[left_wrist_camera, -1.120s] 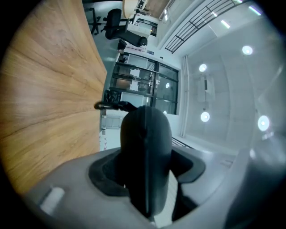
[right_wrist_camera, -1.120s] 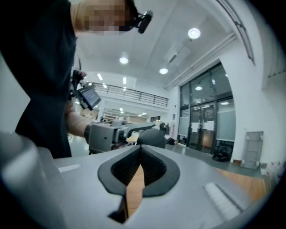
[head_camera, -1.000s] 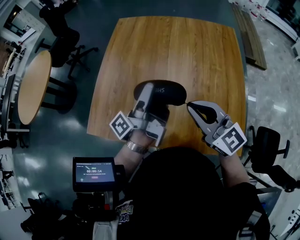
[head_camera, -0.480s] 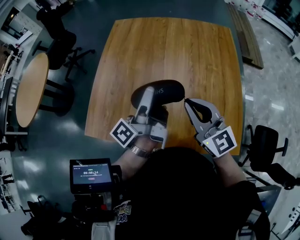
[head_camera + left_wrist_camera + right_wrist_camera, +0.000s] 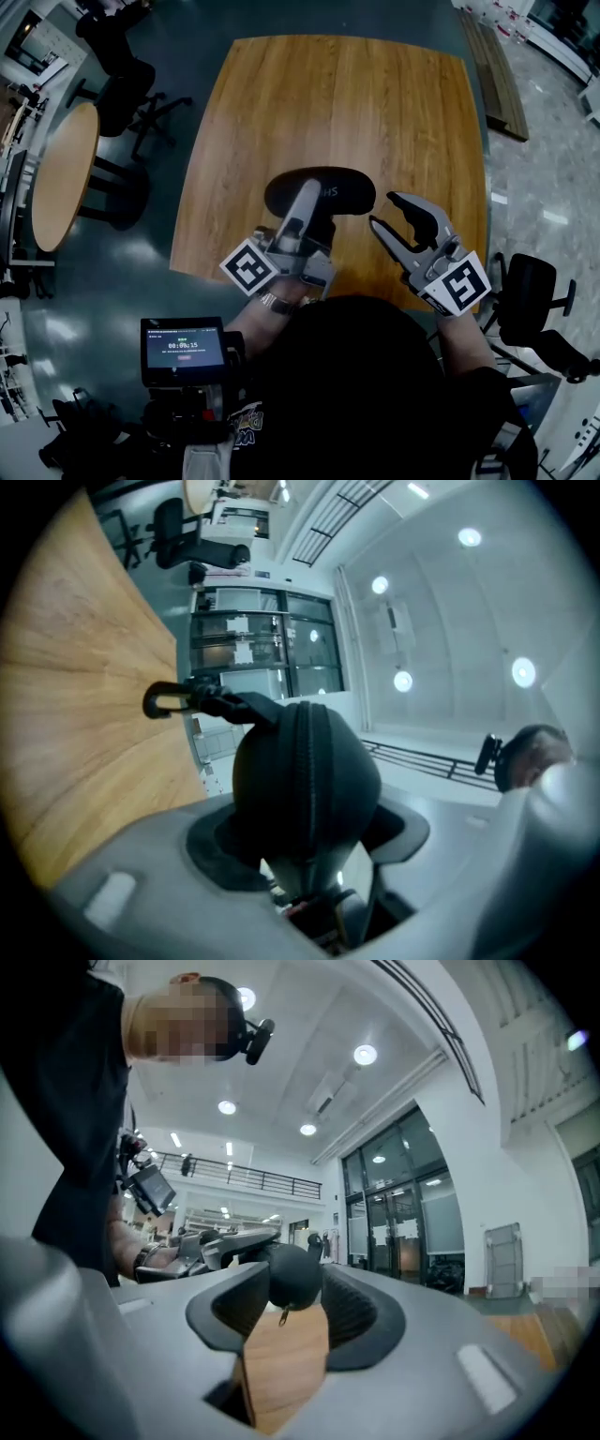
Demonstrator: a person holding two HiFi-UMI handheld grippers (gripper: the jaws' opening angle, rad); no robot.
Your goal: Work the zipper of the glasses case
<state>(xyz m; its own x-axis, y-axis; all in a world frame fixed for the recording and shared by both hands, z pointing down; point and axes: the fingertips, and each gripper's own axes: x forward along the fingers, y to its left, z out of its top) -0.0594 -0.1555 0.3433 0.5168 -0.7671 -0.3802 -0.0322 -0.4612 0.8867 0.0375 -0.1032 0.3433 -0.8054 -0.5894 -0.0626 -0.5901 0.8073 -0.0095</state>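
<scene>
While the left gripper [image 5: 307,195] clamps the glasses case [image 5: 352,192] crosswise, the right gripper [image 5: 384,211] has just sprung its jaws open, pinching nothing. The zipper pull [image 5: 283,1314] dangles just past its tips, so right's closer.

Pale lettering is showing on the top of the glasses case [image 5: 349,192]. Only two letters, looking like "SH", are coming through, and the rest is hiding under a jaw. A small screen [image 5: 183,349] at the lower left of the head view is displaying a timer, seemingly 00:00:15, while its other lines are staying too small to read. The left marker cube [image 5: 249,268] and the right marker cube [image 5: 460,284] are each showing a black-and-white square code pattern.
</scene>
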